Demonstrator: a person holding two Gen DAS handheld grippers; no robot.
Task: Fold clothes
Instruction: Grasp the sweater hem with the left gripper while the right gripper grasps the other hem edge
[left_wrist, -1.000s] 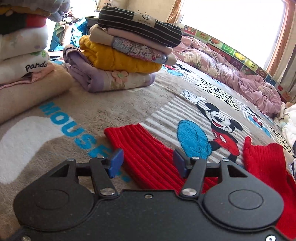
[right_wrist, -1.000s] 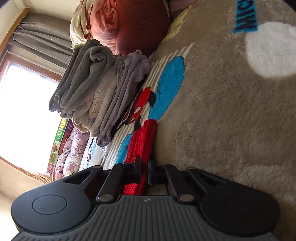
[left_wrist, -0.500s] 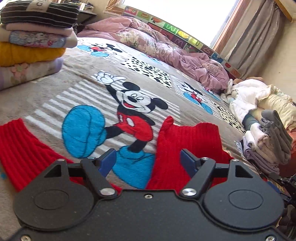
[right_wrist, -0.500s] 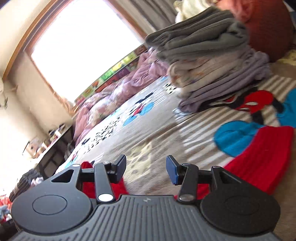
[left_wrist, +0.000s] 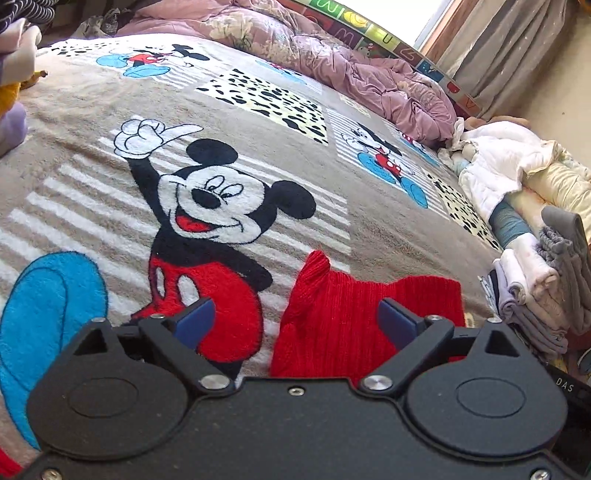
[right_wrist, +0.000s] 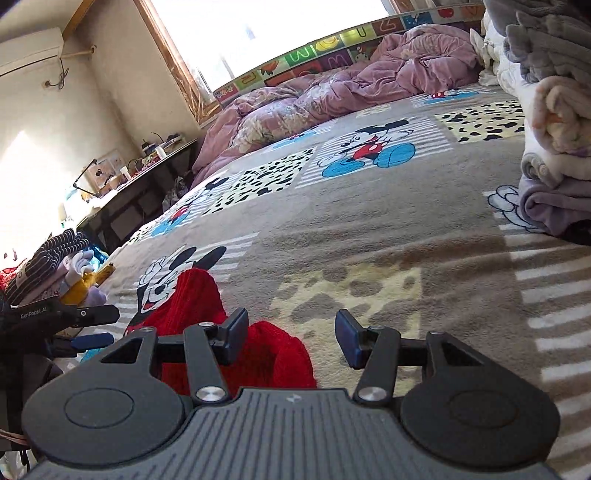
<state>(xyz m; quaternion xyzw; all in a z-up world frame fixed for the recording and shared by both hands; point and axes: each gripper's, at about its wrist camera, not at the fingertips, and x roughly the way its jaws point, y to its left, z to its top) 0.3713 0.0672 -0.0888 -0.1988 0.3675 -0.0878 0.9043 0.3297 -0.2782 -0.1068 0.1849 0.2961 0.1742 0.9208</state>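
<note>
Left wrist view: we are seeing the left gripper (left_wrist: 295, 321) hovering low over the cartoon mouse blanket (left_wrist: 229, 122), jaws wide apart and opening further, pads pressing on nothing. A red knit garment (left_wrist: 354, 317) is lying flat on the blanket, its near part showing between the blue pads (left_wrist: 397, 321), but nothing is clamping it. To the right we are seeing a stack of folded grey and white clothes (left_wrist: 546, 280), and a crumpled pink quilt (left_wrist: 354, 70) is sitting along the far edge by the window.

Right wrist view: the right gripper (right_wrist: 291, 338) is angling down at the blanket, jaws partly apart and widening, nothing held. The red garment is sitting bunched just beside and under the left pad (right_wrist: 234, 334); whether it is touching we cannot tell. The other gripper is poking in at the left edge. A second folded pile with a striped top (right_wrist: 48, 262) is sitting far left, and a desk (right_wrist: 144, 184) is standing beyond the bed.
</note>
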